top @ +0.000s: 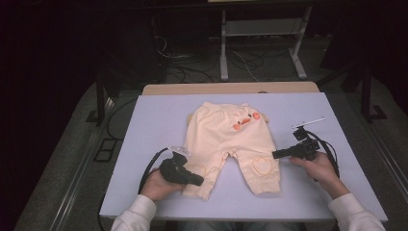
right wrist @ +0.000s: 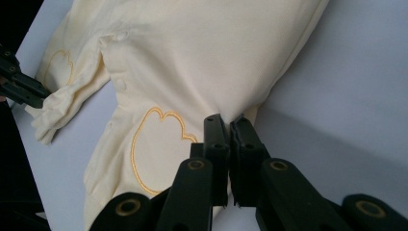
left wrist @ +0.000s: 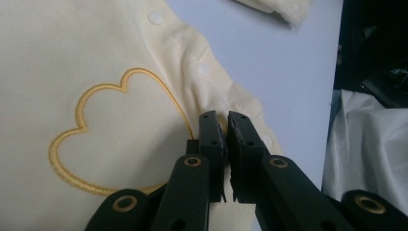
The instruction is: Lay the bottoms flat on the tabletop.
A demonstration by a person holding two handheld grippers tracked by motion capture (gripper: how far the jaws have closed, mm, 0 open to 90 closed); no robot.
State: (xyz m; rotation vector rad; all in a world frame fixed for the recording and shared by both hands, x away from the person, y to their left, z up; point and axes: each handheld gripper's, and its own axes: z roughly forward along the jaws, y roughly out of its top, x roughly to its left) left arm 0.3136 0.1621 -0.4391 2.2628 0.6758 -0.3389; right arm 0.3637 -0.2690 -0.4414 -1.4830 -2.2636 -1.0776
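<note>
Lying low over tabletop (top: pixel 144 144), left gripper (top: pixel 198 180) and right gripper (top: pixel 275 154) each pinching a trousers (top: pixel 230 144) leg edge.

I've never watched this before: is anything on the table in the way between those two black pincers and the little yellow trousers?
Nothing visible. The left gripper and the right gripper are each already shut on a leg edge of the trousers.

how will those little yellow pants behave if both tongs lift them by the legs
Probably floppy: the yellow pants are thin cloth that bunches where the left tongs and right tongs pinch it. The unheld waist would likely sag and drape. They look light and unlikely to slip, since both pairs are shut on fabric.
</note>
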